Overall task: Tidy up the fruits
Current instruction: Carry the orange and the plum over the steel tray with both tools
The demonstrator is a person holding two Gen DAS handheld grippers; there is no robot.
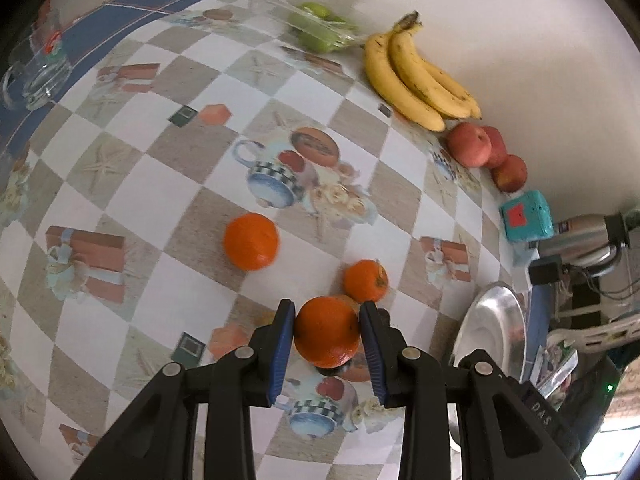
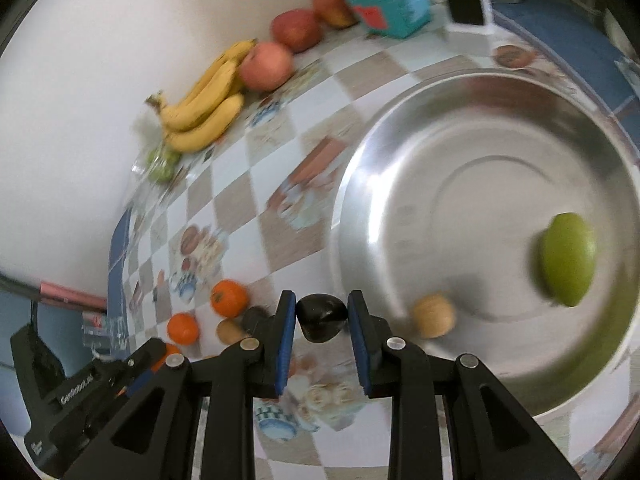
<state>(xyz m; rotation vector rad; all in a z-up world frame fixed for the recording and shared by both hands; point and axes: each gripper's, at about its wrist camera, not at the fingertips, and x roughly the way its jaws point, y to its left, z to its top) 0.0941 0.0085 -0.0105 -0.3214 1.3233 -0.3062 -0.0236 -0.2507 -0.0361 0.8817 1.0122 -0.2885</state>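
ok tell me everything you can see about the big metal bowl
The metal bowl is wide, shallow and round, in shiny silver steel by the look of it, with a broad sloping wall and a flat circular base. It sits upright on the checkered tablecloth. Inside lie a green fruit near the right wall and a small tan round fruit toward the near side. The right gripper holds a dark fruit just at its near-left rim. In the left wrist view only its edge shows.
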